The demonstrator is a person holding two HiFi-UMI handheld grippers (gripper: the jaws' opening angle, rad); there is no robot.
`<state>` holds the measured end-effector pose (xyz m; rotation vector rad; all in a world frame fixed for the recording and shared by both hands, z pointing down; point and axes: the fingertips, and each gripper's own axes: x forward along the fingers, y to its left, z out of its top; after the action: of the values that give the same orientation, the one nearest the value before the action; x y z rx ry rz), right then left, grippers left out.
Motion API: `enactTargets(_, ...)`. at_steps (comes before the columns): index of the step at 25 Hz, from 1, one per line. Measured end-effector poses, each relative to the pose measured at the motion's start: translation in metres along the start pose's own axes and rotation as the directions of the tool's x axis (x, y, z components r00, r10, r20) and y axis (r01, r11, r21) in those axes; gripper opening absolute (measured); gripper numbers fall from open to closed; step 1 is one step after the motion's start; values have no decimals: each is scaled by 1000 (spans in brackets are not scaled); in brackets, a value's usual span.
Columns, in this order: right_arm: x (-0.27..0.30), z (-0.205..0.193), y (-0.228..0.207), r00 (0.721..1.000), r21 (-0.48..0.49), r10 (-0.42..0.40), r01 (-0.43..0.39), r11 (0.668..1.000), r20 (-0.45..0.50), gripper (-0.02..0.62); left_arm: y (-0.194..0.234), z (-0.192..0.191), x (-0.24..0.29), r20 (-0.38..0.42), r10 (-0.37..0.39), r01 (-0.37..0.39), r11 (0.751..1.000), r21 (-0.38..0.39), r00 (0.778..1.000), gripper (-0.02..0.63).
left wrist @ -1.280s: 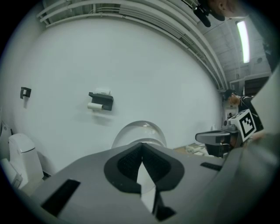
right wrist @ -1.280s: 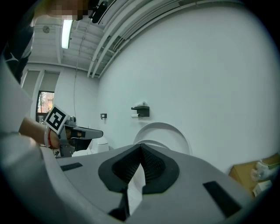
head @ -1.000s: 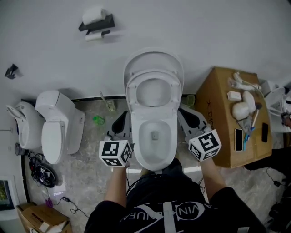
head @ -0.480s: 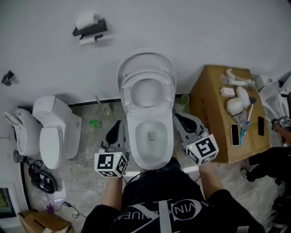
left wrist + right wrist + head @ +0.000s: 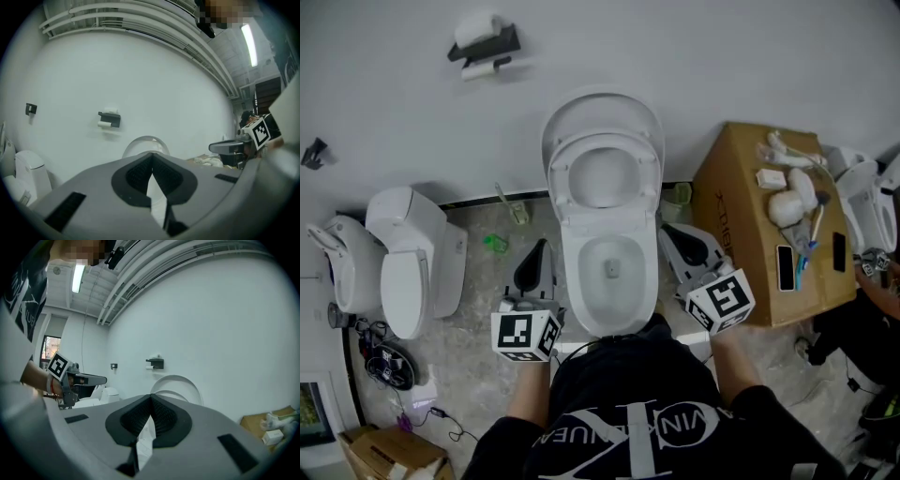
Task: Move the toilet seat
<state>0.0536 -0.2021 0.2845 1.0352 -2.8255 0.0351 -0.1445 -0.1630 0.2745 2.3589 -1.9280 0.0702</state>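
Left gripper [image 5: 540, 251] and right gripper [image 5: 673, 234]: both pressed together, empty, held low on either side of the toilet bowl [image 5: 570, 272].
Toilet seat [image 5: 561, 183]: raised, leaning on the lid [image 5: 602, 108] at the wall. Probably stiff, light, smooth plastic, hinged at the back; best taken at its free front rim.
Room: open above the bowl. Cardboard box [image 5: 741, 216] near on the right, second toilet [image 5: 408, 272] well apart on the left.

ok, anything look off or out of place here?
Nothing visibly spilled or broken. Odd bits: a box with loose items on top stands beside the toilet, and a second toilet and cables sit at left.
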Motion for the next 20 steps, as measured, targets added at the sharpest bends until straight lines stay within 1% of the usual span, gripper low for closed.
enactTargets(9, 1, -4, -3, 1000, 14, 8, -8, 1000, -6, 9, 10, -6, -1, -13, 33, -33, 999, -25, 999, 3)
enactTargets(20, 2, -9, -7, 1000, 30, 22, -22, 999, -15, 9, 8, -11, 6, -23, 36, -37, 999, -39, 999, 3)
